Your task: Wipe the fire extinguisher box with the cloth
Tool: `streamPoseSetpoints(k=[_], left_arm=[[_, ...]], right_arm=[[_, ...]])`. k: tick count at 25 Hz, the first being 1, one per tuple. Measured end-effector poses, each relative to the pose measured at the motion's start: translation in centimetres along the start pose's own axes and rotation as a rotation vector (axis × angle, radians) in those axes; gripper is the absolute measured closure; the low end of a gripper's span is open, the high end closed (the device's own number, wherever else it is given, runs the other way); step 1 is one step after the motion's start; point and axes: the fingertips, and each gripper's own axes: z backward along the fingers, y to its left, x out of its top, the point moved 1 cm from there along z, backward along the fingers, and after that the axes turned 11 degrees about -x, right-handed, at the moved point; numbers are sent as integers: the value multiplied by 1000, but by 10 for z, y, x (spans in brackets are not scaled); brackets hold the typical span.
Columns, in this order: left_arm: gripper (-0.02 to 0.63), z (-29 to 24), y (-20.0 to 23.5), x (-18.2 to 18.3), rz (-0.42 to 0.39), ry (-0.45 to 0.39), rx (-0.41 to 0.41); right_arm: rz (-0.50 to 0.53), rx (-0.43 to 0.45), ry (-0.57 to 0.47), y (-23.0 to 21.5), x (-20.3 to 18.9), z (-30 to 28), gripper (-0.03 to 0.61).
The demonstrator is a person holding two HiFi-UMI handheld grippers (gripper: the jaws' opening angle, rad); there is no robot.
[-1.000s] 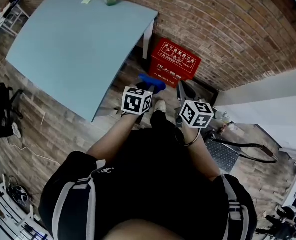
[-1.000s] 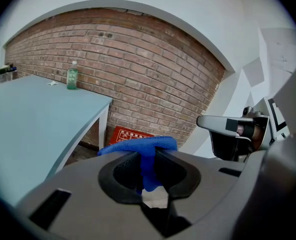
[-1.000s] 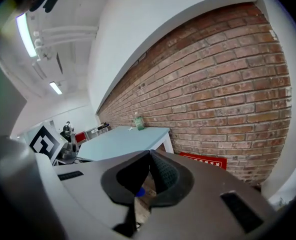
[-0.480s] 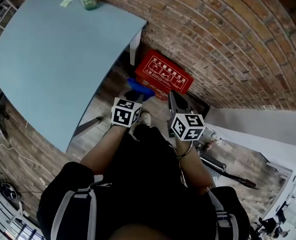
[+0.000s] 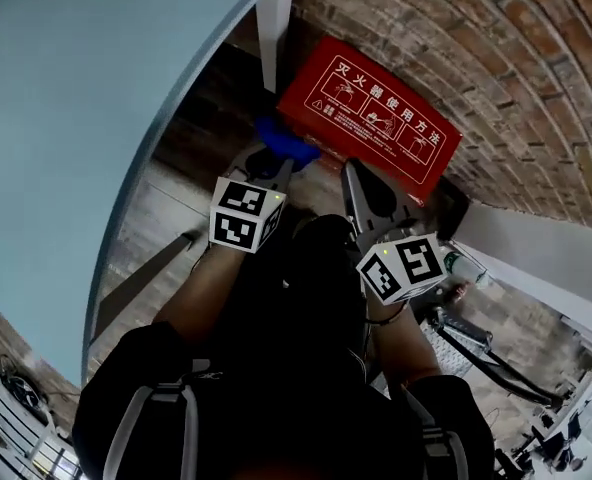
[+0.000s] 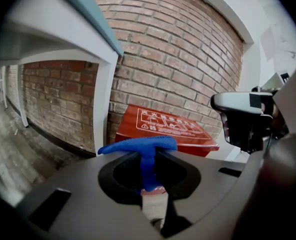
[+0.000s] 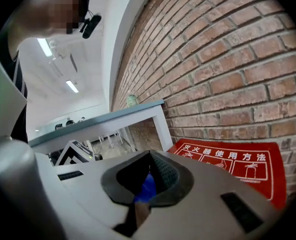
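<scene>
Nearest the head camera is the person's dark top (image 5: 276, 388), with both forearms reaching forward over a wooden floor (image 5: 166, 203). The left gripper (image 5: 274, 161) has its jaws pressed together on a blue cloth (image 5: 286, 144). In the left gripper view a narrow strand of the cloth (image 6: 147, 149) rises from between the jaws and spreads into a flat bar above them. The right gripper (image 5: 356, 180) is just beside it. Its jaws are together with nothing held, and a patch of blue shows through the gap behind them.

The cloth lies at the near left corner of the red fire extinguisher box (image 5: 376, 103); whether it touches the box cannot be told. The box lies on the floor with its white-printed face up, against the brick wall (image 5: 496, 58). It is just right of the white leg (image 5: 275, 18) of a pale blue table (image 5: 76, 118).
</scene>
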Motion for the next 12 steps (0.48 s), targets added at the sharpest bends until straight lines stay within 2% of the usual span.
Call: streamPoseSetpoints(k=[3,6,10,12], left_arm=[[543,-37,25,-33,-92,-19,-39],[543,-49,32,-52,-164,-50,-75],[543,-36,17,-51,-257,-102,-123],[543,-23,13,-43,-264,-129,-129]], right_arm=[[-4,-2,-58,-11,-45,-19,563],[-50,-39,-98,-26,-80,-15,563],[-99,-135,-140,-39,-102,11,563],[-78,-176,-150,-39,-104,27,563]])
